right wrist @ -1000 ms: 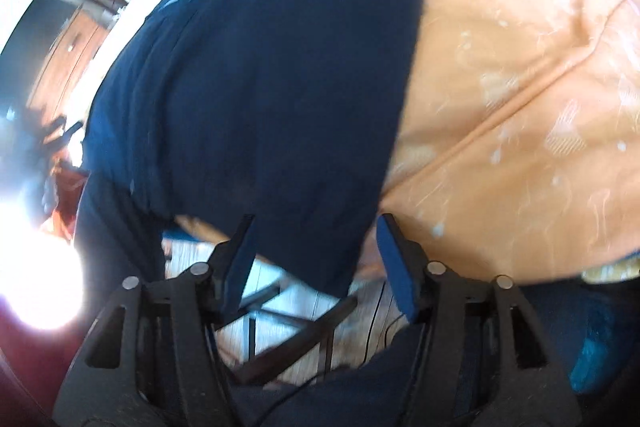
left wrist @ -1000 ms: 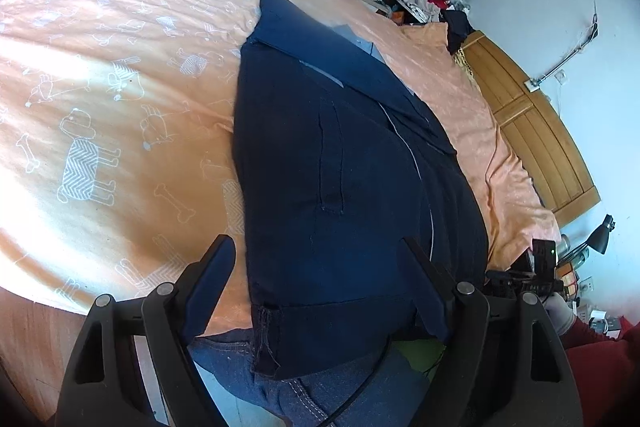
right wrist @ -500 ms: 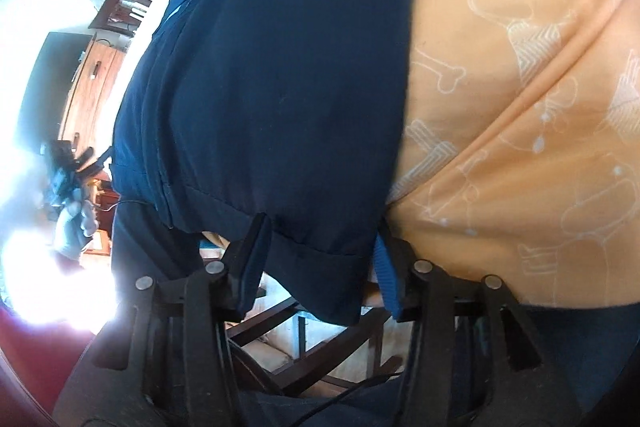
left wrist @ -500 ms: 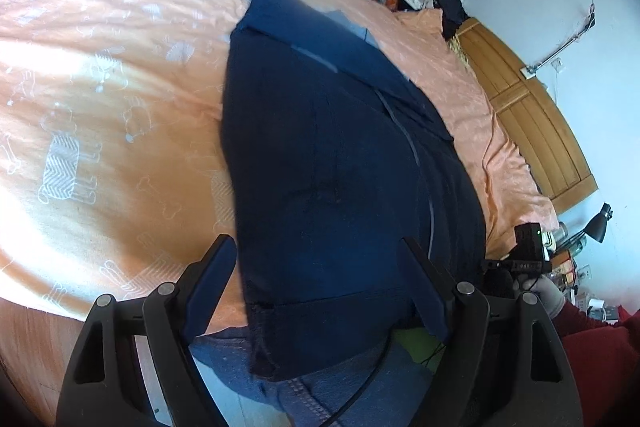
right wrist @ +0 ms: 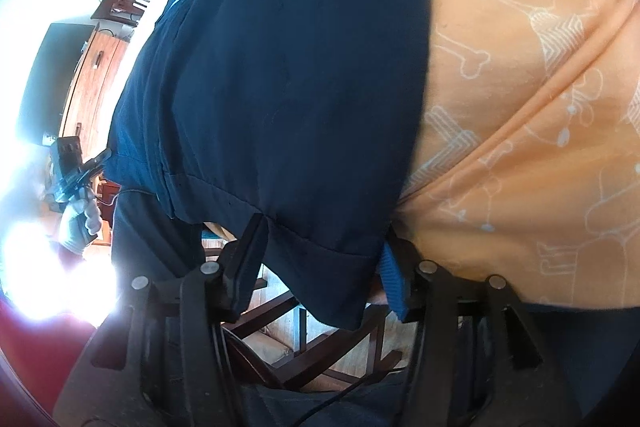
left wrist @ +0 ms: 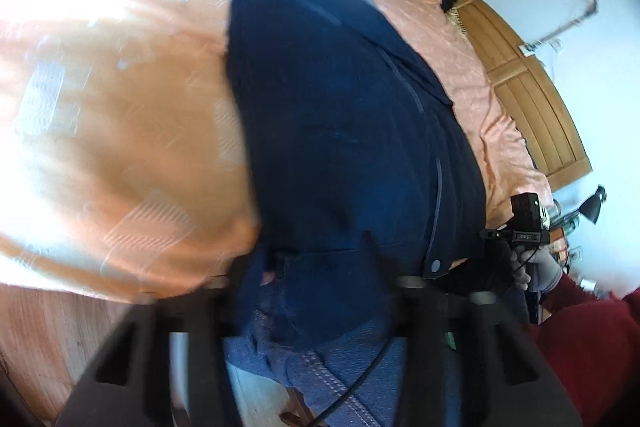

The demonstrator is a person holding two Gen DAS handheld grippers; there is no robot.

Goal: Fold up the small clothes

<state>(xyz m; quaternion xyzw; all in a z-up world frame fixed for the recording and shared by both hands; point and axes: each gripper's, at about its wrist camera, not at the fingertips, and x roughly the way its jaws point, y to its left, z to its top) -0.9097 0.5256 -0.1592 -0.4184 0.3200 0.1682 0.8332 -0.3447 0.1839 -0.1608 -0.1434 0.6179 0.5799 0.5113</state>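
Orange printed bedsheet (right wrist: pixel 520 115); navy jacket (right wrist: pixel 280 67) flat, hem overhanging edge.

Left hand-held gripper (left wrist: pixel 304 267) motion-blurred, fingertips hidden behind navy garment (left wrist: pixel 340 131) hem, grip state unclear

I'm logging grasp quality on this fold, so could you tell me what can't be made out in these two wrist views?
- Left wrist view: motion blur smears the left gripper; its grip on the navy garment is unclear.
- Right wrist view: the hem drapes between the right gripper fingers, hiding any contact.
- Right wrist view: window glare washes out the lower left.
- Both views: the orange bedsheet is cut off by the frame.
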